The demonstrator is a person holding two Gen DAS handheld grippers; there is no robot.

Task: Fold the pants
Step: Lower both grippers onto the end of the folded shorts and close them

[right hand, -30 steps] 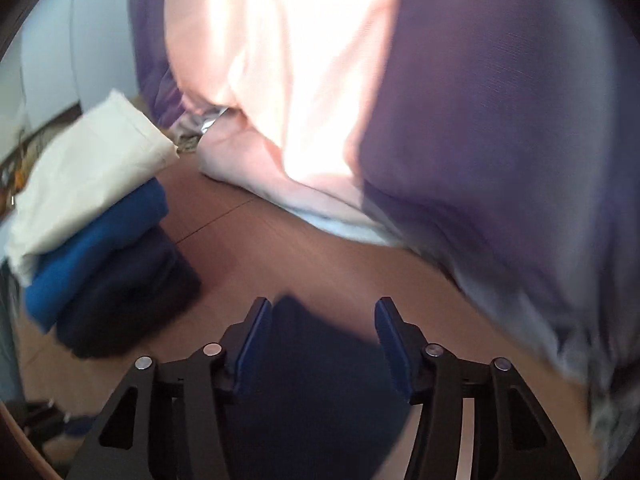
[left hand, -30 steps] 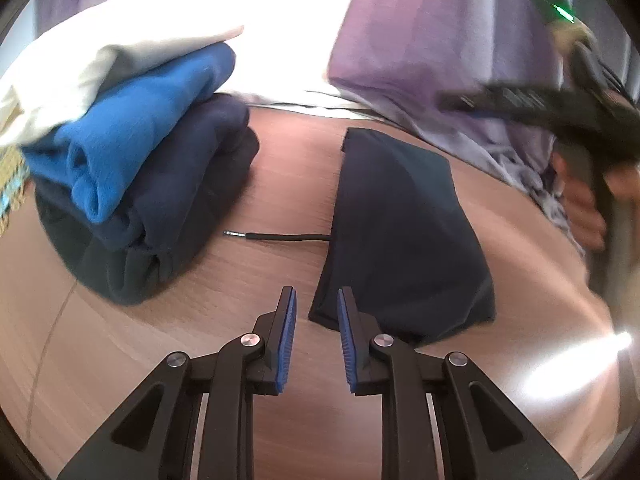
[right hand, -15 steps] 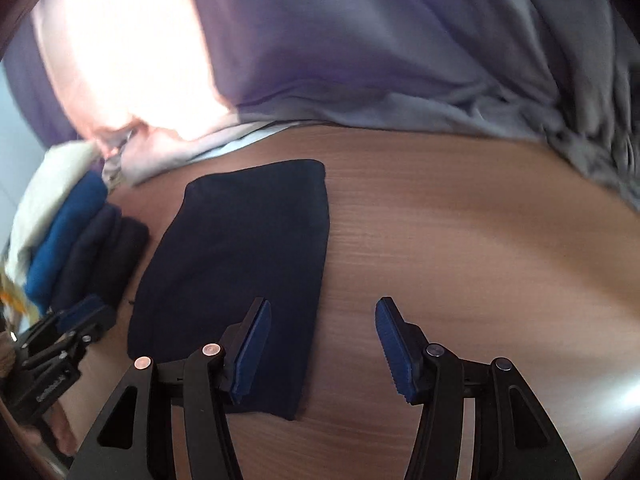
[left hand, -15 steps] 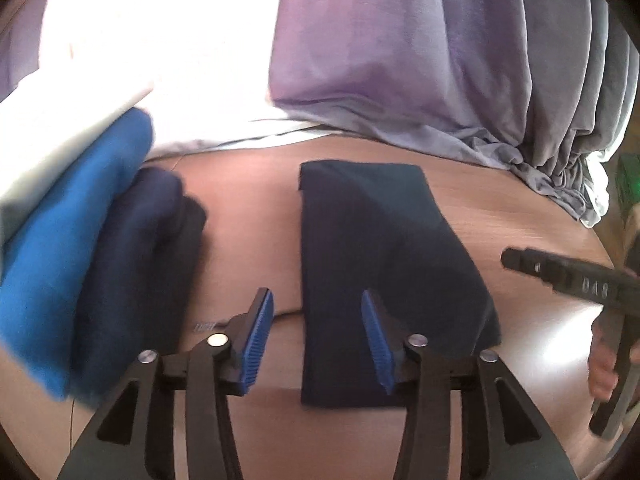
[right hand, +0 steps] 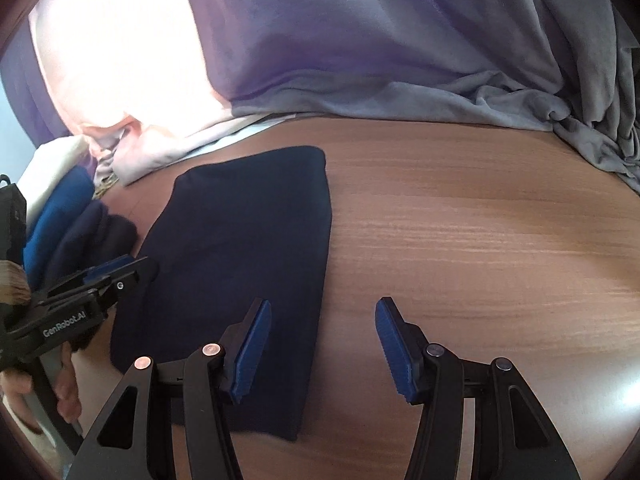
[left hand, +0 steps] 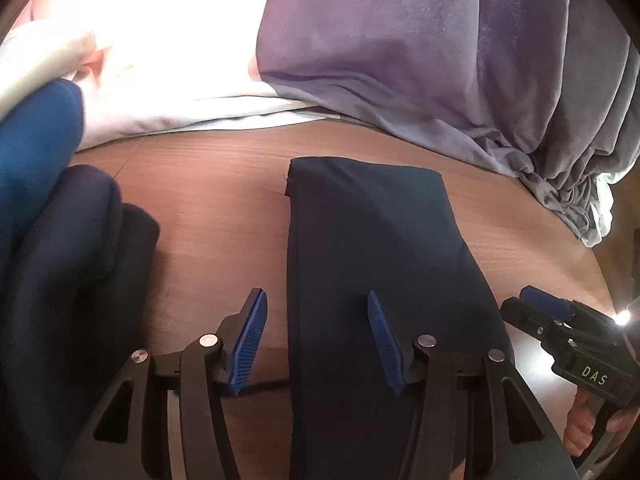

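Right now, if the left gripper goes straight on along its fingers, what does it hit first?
Probably the folded navy pants: the left gripper is open, straddling their left edge. Past them come bare table and the purple curtain. Height above the cloth is unclear.

The left claw (left hand: 316, 336) hangs low with its jaws spread wide and nothing between its blue pads (left hand: 251, 340). The right claw (right hand: 322, 350) is likewise spread wide and empty, level with the left and just beside it. Bare fingers (left hand: 580, 420) wrap each handle.
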